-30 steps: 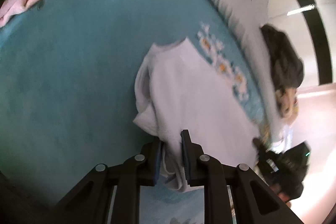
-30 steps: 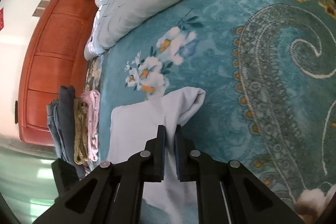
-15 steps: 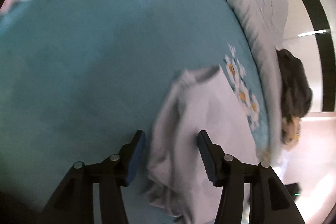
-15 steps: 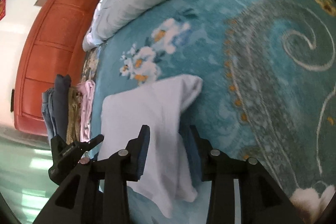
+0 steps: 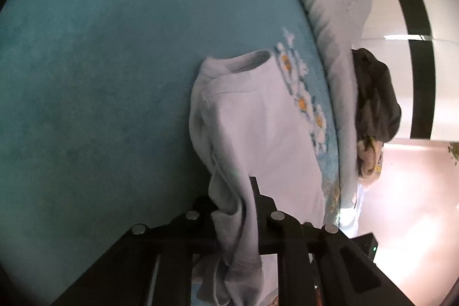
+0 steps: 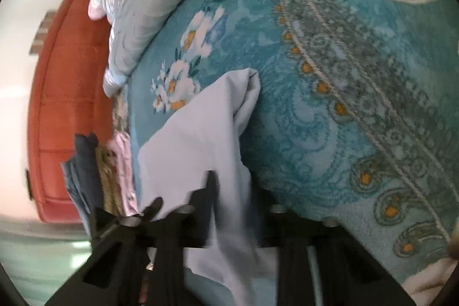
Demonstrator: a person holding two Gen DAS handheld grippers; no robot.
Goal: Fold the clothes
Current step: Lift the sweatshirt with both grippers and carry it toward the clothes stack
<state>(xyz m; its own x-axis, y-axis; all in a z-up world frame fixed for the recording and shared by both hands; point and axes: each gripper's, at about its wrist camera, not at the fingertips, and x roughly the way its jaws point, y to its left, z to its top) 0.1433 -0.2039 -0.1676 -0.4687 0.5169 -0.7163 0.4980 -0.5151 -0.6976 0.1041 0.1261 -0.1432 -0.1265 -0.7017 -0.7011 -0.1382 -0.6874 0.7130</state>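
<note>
A pale lilac sweatshirt (image 5: 258, 122) lies part-folded on the teal blanket (image 5: 100, 62), collar at the far end. My left gripper (image 5: 235, 202) is shut on a bunched fold of its near edge, cloth hanging down between the fingers. In the right wrist view the same sweatshirt (image 6: 200, 134) runs down between the fingers of my right gripper (image 6: 232, 191). That gripper is blurred, and its jaws stand apart around the cloth.
A grey-blue quilt (image 5: 338, 5) lies along the far side of the blanket. A dark garment (image 5: 373, 96) sits beyond it. A stack of folded clothes (image 6: 100, 177) rests at the bed's edge by the red headboard (image 6: 71, 105).
One second ago both grippers were shut on the sweatshirt. Both then opened. Now the left has shut again on a fold of the near edge; the right still has cloth between its jaws.
</note>
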